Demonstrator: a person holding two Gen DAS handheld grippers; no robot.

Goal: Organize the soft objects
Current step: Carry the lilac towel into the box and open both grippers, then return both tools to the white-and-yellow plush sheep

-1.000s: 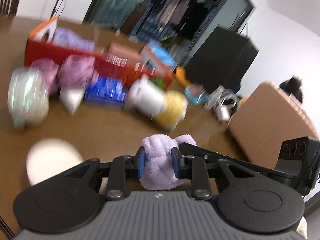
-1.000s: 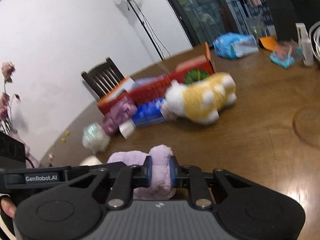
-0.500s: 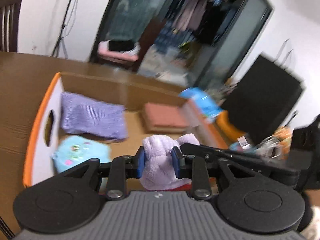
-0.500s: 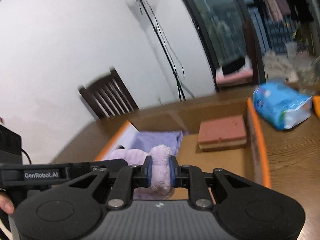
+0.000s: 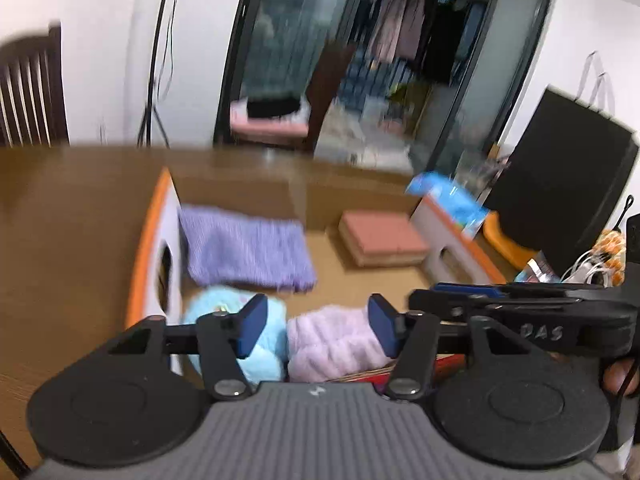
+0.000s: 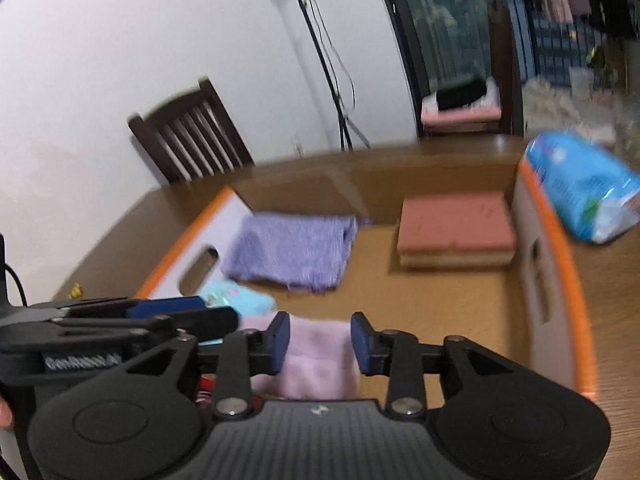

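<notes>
Lilac plush cloth [image 5: 332, 340] lies in the orange-rimmed cardboard box [image 6: 568, 280], between both opening hand-held grippers, left [image 5: 316, 330] and right [image 6: 320, 344], their blue pads off it.

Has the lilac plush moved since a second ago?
Yes. The lilac plush went from above the bare table into the cardboard box, beside the blue plush; both grippers' jaws are opening off it.

Both pictures are bright and soft with no hard shadows, a bit smeared from moving (most on the far doorway [image 5: 360, 80]), and bent round with dark corners.
</notes>
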